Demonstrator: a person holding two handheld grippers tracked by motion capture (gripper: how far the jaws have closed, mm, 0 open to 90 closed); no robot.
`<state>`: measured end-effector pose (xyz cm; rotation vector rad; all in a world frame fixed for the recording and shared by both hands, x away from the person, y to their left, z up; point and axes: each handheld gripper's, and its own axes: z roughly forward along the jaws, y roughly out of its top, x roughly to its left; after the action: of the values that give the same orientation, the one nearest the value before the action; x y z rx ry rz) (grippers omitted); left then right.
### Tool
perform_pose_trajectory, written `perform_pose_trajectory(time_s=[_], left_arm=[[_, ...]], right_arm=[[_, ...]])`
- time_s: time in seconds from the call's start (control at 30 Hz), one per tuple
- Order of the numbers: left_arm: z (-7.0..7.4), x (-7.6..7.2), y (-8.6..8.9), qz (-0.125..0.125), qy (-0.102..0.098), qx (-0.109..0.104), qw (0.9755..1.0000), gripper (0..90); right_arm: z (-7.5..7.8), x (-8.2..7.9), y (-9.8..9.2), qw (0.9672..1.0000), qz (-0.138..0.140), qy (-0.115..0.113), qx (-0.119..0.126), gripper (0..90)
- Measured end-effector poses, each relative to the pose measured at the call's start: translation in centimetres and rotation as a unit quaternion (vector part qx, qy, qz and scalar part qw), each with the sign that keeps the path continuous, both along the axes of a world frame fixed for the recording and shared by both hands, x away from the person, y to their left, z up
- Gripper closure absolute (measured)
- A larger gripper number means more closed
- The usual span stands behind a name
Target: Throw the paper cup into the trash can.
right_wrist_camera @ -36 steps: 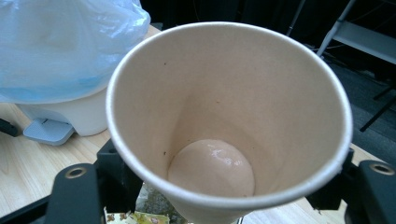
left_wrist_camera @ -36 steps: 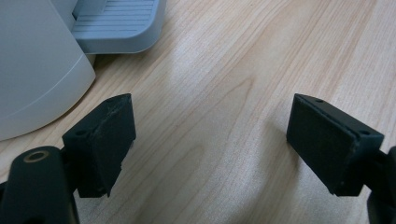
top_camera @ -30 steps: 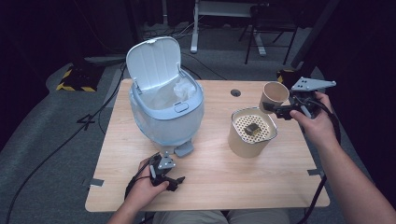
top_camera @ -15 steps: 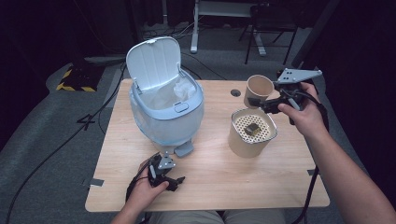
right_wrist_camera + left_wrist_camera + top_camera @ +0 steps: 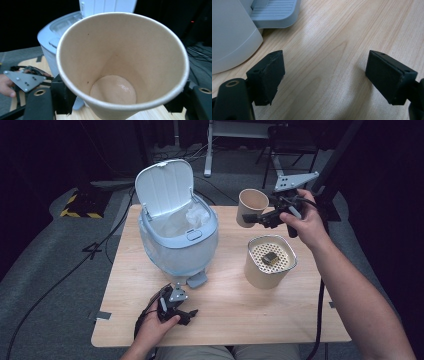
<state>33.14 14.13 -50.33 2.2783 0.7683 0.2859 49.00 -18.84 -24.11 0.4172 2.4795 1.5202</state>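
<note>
Nearest the person, the left hand [image 5: 156,322] rests low on the pale wooden table [image 5: 225,310] near its front edge, forearm entering from the bottom of the high view. The left gripper [image 5: 181,312] lies just above the wood, jaws spread wide with bare tabletop between them; in the left gripper view its pads [image 5: 268,75] hold nothing. Just ahead sits the grey foot pedal [image 5: 275,12] of the pale blue plastic pedal bin [image 5: 177,242]; the jaws are close to it but apart.

Mid-table right, a tan cylindrical container with a perforated lid [image 5: 270,262] stands upright, a small dark block resting on the lid. Open wood lies between it and the bin, and along the front right.

Farther back, the right hand [image 5: 305,222] is raised above the table's far right, arm stretched forward. The right gripper [image 5: 256,218] pinches a tan paper cup [image 5: 251,207] by its lower wall, held in the air and tilted. The cup's inside [image 5: 120,65] shows a wet-looking bottom; what it is cannot be made out.

The bin's lid [image 5: 165,187] stands open, crumpled white liner within. Beyond the table the floor goes dark.
</note>
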Motion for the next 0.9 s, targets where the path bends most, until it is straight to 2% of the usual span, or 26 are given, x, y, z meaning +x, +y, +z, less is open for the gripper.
perform_pose_trajectory(time_s=[0.1, 0.23, 0.27, 0.3, 0.37, 0.43, 0.57, 0.67, 0.7, 0.73, 0.83, 0.9], left_arm=[[0.0, 0.0, 0.0, 0.000, 0.000, -0.001, 1.0000, 16.5], [0.0, 0.0, 0.0, -0.001, 0.001, -0.002, 1.0000, 16.3], [0.0, 0.0, 0.0, -0.001, 0.001, -0.002, 1.0000, 16.2], [0.0, 0.1, -0.1, -0.001, 0.002, -0.002, 1.0000, 16.2], [0.0, 0.1, -0.1, 0.000, 0.003, -0.002, 1.0000, 16.1], [0.0, 0.1, -0.1, -0.001, 0.003, -0.001, 1.0000, 16.1], [0.0, 0.2, -0.2, -0.002, 0.003, -0.002, 1.0000, 16.1], [0.0, 0.2, -0.2, -0.002, 0.004, -0.003, 1.0000, 16.1], [0.0, 0.2, -0.2, -0.002, 0.003, -0.002, 1.0000, 16.1], [0.0, 0.2, -0.2, -0.002, 0.003, -0.002, 1.0000, 16.1], [0.0, 0.2, -0.2, -0.002, 0.003, -0.003, 1.0000, 16.1], [0.0, 0.2, -0.2, -0.002, 0.003, -0.002, 1.0000, 16.1]], right_arm=[[0.2, 0.3, 0.9, 1.0000, 0.006, 0.002, -0.002, 27.8], [0.8, 0.8, 3.6, 0.9996, 0.017, 0.001, -0.021, 27.8], [0.8, 0.8, 3.6, 0.9996, 0.017, 0.001, -0.021, 27.8], [1.1, 0.9, 4.7, 0.9995, 0.021, -0.004, -0.024, 27.8], [1.4, 0.9, 5.6, 0.9995, 0.022, -0.003, -0.024, 27.7], [1.5, 0.8, 6.1, 0.9994, 0.021, -0.003, -0.027, 27.7], [1.4, 0.7, 8.6, 0.9992, 0.025, -0.001, -0.030, 27.6], [1.2, 0.7, 9.4, 0.9990, 0.029, -0.001, -0.034, 27.6], [1.2, 0.8, 10.3, 0.9988, 0.029, -0.005, -0.039, 27.5], [1.2, 0.8, 10.3, 0.9988, 0.029, -0.005, -0.039, 27.5], [0.9, 0.8, 11.3, 0.9995, 0.024, -0.001, -0.018, 27.4], [0.6, 0.8, 12.0, 0.9996, 0.014, -0.011, -0.023, 27.5]])
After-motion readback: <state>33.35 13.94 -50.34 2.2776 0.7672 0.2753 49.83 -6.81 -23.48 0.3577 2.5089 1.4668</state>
